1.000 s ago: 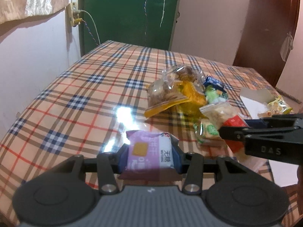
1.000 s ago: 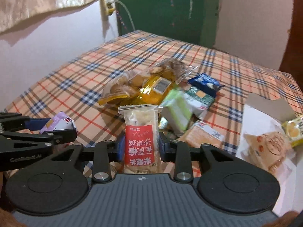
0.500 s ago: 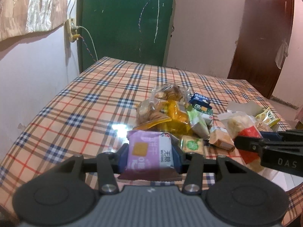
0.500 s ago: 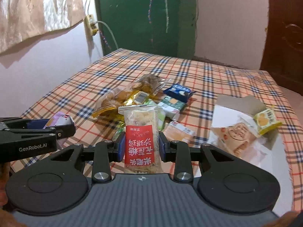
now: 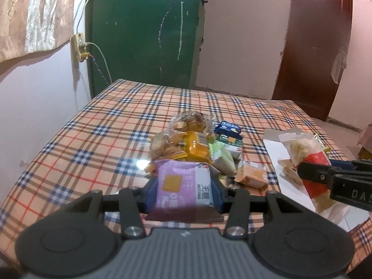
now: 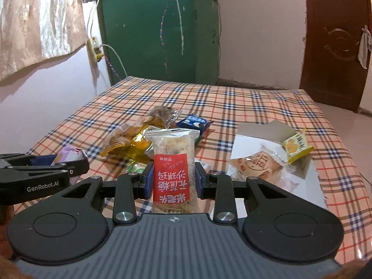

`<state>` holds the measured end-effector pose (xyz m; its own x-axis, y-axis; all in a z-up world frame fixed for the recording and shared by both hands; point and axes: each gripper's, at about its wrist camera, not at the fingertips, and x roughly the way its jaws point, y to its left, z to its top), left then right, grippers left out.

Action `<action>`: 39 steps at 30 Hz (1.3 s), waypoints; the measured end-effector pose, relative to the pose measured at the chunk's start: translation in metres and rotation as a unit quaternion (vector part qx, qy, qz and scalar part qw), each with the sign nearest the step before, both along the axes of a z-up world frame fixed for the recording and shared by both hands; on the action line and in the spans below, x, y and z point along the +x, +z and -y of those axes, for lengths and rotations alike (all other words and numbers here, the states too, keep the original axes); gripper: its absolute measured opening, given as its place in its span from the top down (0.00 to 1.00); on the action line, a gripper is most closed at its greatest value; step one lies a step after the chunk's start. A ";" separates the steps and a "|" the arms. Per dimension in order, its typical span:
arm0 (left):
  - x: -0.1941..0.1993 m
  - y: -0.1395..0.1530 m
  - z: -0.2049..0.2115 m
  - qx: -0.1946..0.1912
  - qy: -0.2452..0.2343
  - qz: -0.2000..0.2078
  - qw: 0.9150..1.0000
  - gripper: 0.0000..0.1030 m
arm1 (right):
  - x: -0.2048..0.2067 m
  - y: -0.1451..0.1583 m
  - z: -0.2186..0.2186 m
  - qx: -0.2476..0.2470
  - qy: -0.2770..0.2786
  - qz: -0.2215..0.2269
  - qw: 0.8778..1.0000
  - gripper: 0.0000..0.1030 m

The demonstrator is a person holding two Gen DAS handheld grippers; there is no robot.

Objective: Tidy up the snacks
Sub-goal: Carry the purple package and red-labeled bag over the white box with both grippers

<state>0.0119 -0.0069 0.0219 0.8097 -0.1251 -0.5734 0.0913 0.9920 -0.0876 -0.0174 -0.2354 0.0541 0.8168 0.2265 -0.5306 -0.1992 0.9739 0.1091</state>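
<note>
My left gripper is shut on a purple and white snack packet, held above the near part of the plaid table. A clear snack packet with a red label stands upright between the pads of my right gripper, which is shut on it. That packet and the right gripper also show at the right edge of the left wrist view. A pile of loose snacks lies mid-table. A white open box to the right holds a round pastry packet and a yellow packet.
A green door and a pink wall stand behind the table. A brown door is at the far right. A wall socket with a cable hangs at the left, beside a curtain.
Both grippers have risen and drawn back from the pile, each still holding its packet. More of the room and the table's far end are now in view.
</note>
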 end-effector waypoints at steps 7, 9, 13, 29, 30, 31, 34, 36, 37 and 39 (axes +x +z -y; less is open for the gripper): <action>-0.003 0.002 0.019 0.001 -0.022 -0.001 1.000 0.56 | -0.006 0.005 0.015 0.008 -0.023 0.007 1.000 0.63; -0.004 0.003 0.026 0.003 -0.029 -0.001 1.000 0.56 | -0.008 0.005 0.019 0.011 -0.029 0.007 0.999 0.63; -0.005 0.006 0.039 0.002 -0.043 0.000 0.999 0.56 | -0.011 0.006 0.027 0.011 -0.040 0.009 0.999 0.63; 0.007 0.012 0.102 -0.014 -0.109 -0.007 0.994 0.56 | -0.023 0.007 0.080 0.023 -0.120 0.012 0.992 0.63; 0.008 0.013 0.107 -0.012 -0.114 -0.006 0.993 0.56 | -0.023 0.006 0.086 0.024 -0.126 0.013 0.992 0.63; 0.008 0.013 0.112 -0.010 -0.119 -0.004 0.993 0.56 | -0.024 0.007 0.091 0.025 -0.131 0.014 0.991 0.63; 0.011 0.014 0.129 -0.007 -0.133 -0.002 0.991 0.56 | -0.026 0.007 0.101 0.024 -0.149 0.014 0.988 0.63; 0.013 0.013 0.138 -0.007 -0.139 -0.002 0.990 0.56 | -0.028 0.005 0.110 0.023 -0.158 0.014 0.987 0.63; 0.014 0.013 0.144 -0.006 -0.143 -0.003 0.990 0.56 | -0.028 0.005 0.113 0.022 -0.162 0.013 0.986 0.63; 0.017 0.012 0.152 -0.008 -0.150 -0.005 0.989 0.56 | -0.029 0.004 0.118 0.022 -0.169 0.012 0.985 0.63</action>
